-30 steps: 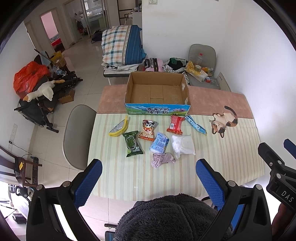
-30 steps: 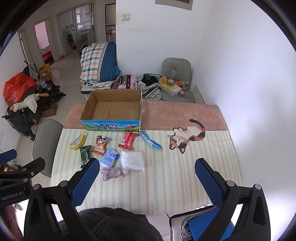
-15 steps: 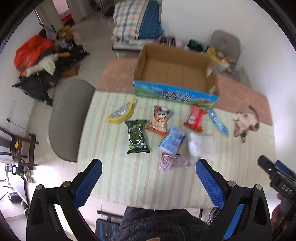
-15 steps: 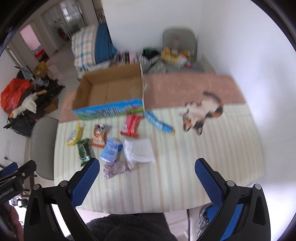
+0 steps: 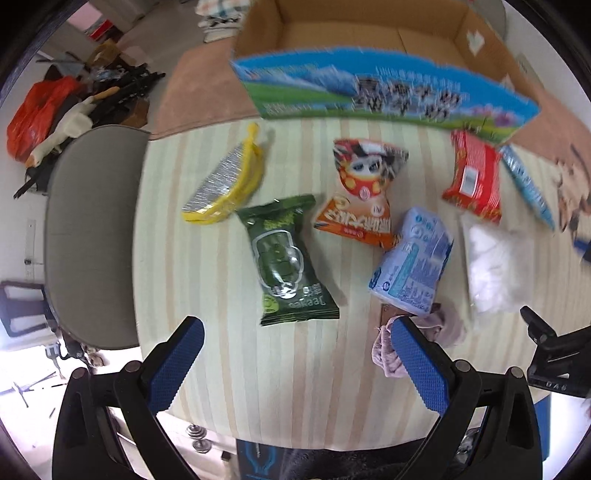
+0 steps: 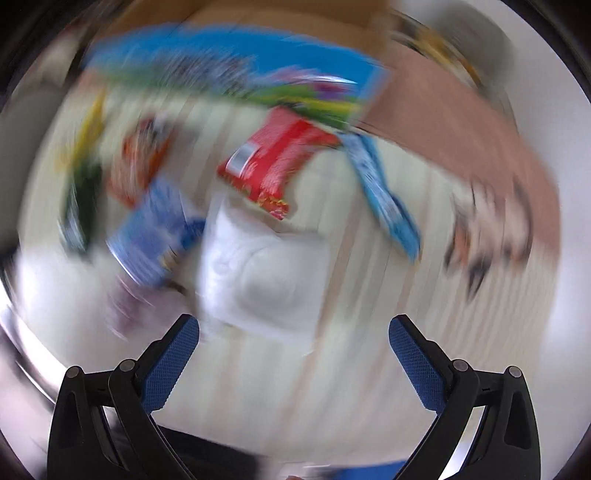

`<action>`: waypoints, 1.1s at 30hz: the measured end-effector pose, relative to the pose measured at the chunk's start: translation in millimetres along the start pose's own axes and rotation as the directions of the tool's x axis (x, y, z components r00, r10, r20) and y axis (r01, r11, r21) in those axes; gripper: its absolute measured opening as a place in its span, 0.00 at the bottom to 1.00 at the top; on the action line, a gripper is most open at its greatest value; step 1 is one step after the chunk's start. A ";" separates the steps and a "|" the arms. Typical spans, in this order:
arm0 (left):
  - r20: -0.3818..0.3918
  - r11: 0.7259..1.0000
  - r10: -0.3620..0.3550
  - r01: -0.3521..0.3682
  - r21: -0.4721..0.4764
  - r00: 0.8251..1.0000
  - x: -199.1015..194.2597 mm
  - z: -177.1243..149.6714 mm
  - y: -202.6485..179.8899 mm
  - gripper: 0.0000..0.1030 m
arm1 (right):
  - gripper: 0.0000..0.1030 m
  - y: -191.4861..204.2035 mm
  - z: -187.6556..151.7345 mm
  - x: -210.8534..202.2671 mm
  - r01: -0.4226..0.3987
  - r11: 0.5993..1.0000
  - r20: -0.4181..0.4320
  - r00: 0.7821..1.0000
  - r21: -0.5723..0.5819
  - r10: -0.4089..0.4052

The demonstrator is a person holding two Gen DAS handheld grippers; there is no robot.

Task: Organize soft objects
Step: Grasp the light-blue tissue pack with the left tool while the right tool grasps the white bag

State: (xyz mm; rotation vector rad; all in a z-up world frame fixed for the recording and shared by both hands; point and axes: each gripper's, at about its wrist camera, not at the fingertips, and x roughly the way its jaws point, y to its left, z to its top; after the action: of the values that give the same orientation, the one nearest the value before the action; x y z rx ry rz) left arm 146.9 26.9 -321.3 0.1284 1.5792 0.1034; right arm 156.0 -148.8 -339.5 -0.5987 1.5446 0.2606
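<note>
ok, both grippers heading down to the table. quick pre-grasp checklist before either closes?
1. Left gripper open, nothing between the fingers: ok.
2. Right gripper open, nothing held: ok.
3. Cardboard box open at the top, visible floor bare: ok.
4. Left target lined up: not ok. The green snack pack lies ahead of the jaws, not between them.
5. Right target lined up: cannot tell. The right wrist view is heavily motion-blurred; the white soft bundle sits ahead of the fingers.
6. Pinkish cloth clear of the left gripper: cannot tell. One blue pad overlaps it in the left wrist view.
</note>
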 end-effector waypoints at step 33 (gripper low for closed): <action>-0.217 0.972 -0.065 0.111 0.208 0.974 94.7 69.6 -116.0 0.48 | 0.91 -72.8 -6.4 98.7 -0.264 0.775 -0.064 0.929 0.575 0.364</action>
State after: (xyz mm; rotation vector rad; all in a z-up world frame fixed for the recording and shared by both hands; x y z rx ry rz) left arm 213.5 -75.0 -432.9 0.2248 1.8017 -0.1325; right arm 191.6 -233.3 -421.1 0.1151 1.7843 -0.0040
